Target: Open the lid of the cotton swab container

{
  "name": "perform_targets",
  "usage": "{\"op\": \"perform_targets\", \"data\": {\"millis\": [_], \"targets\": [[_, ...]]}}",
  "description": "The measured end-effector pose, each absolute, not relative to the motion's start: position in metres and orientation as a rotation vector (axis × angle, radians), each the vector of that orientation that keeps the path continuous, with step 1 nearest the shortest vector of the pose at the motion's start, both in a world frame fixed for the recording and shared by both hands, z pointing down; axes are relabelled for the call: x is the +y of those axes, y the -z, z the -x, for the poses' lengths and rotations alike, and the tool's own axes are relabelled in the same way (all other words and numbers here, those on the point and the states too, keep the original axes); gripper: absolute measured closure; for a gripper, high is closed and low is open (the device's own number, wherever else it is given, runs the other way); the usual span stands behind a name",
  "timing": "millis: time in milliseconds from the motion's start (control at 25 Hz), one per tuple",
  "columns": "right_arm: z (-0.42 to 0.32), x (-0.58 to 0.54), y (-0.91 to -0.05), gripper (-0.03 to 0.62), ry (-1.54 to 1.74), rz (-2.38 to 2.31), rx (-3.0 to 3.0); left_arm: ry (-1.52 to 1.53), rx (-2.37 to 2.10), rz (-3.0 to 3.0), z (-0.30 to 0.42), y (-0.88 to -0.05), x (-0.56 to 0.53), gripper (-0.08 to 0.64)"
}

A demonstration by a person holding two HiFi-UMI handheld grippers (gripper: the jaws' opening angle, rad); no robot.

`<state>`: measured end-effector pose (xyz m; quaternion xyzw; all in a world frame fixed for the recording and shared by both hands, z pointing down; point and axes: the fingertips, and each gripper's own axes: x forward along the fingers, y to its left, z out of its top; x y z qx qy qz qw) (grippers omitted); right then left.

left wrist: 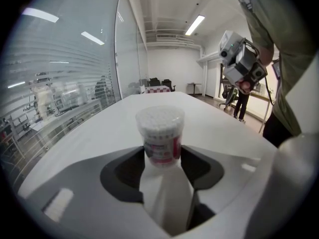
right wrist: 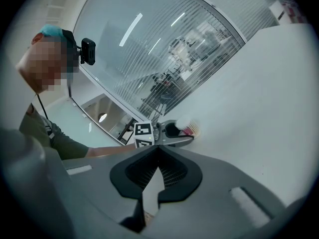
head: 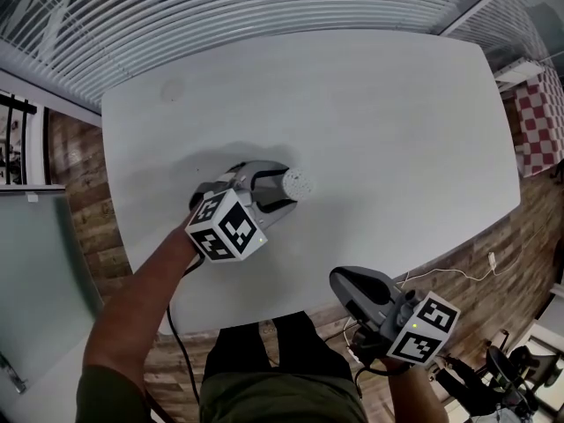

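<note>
The cotton swab container [head: 298, 183] is a small clear tub with a pink label and a flat clear lid, packed with white swabs. It stands upright on the white table [head: 370, 113]. My left gripper [head: 284, 188] reaches in from the left, one jaw on each side of the tub. In the left gripper view the tub [left wrist: 160, 133] fills the gap at the jaw tips, and I see no space at either side of the left gripper [left wrist: 162, 159]. My right gripper [head: 340, 280] hangs shut and empty past the table's near edge. The right gripper view shows the tub [right wrist: 189, 126] far off.
Apart from the tub I see nothing on the table top. A glass wall with blinds [head: 220, 7] runs behind the table. A wooden floor [head: 79, 201] surrounds it. A cable [head: 458, 276] trails on the floor at the right.
</note>
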<state>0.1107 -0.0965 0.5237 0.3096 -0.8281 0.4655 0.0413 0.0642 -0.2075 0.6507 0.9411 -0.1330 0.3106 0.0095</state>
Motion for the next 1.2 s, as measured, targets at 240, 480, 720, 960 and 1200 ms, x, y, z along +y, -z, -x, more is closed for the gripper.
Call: {"op": "perform_targets", "data": {"millis": [240, 480, 720, 960, 1200], "targets": [[-0.110, -0.103, -0.518, 0.583, -1.408, -0.960, -2.542, -0.932, -0.441, -2.919, -0.060, -0.646, -0.209, 0.328], [-0.108, -0.116, -0.504, 0.583, -1.369, -0.972, -2.571, -0.908, -0.454, -2.929, -0.056, -0.625, -0.209, 0.328], [-0.103, -0.127, -0.480, 0.583, -1.312, -0.983, -2.620, -0.892, -0.459, -2.974, -0.054, -0.587, -0.203, 0.328], [-0.096, -0.141, -0.449, 0.583, -1.206, -0.999, -2.677, -0.883, -0.460, -3.029, -0.047, -0.544, -0.197, 0.328], [-0.096, -0.152, -0.416, 0.583, -1.082, -1.008, -2.734, -0.884, -0.473, -3.038, -0.042, -0.510, -0.190, 0.328]]}}
